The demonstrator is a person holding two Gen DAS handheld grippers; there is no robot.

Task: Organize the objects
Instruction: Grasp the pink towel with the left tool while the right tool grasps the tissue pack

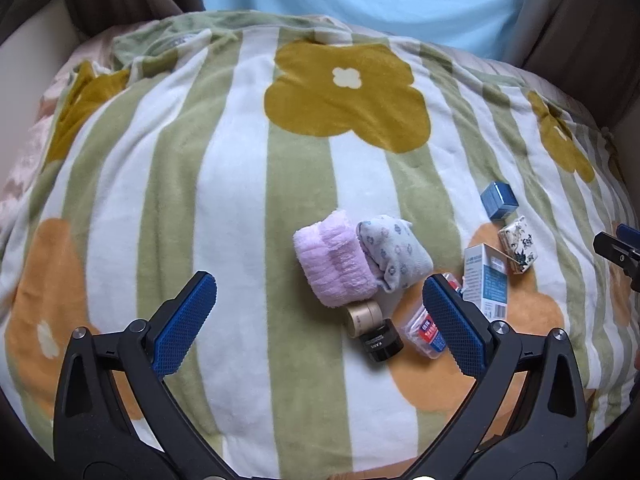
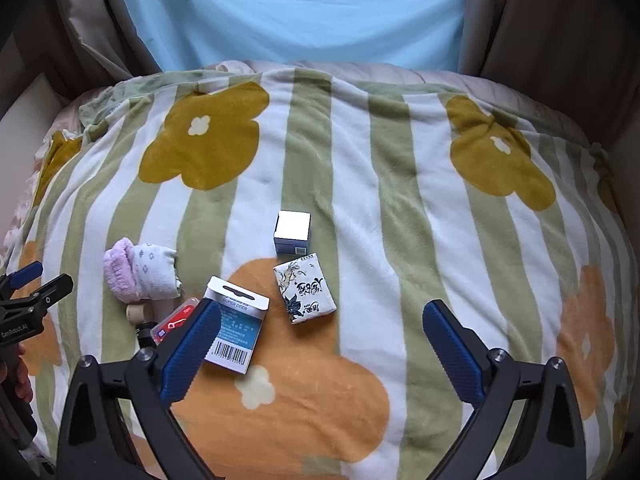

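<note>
Both my left tool [image 1: 320,324] and right tool [image 2: 322,344] gape wide, empty. Nearest the striped flowered bed blanket's [image 2: 360,184] front edge lies the stiff white-blue barcode carton [image 2: 236,330]; I'd pinch its long edges, probably light.

The blanket [image 2: 360,200] lies open beyond the small blue box [image 2: 292,232]; nearer, socks [image 1: 360,256], jars [image 1: 372,332] and boxes [image 2: 236,324] crowd together.

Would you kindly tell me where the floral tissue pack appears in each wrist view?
Left wrist: floral tissue pack far right, just below the blue box.
Right wrist: pack near centre, just below the same box.
Shared landmark: the barcoded white-and-blue carton lying to its left.
</note>
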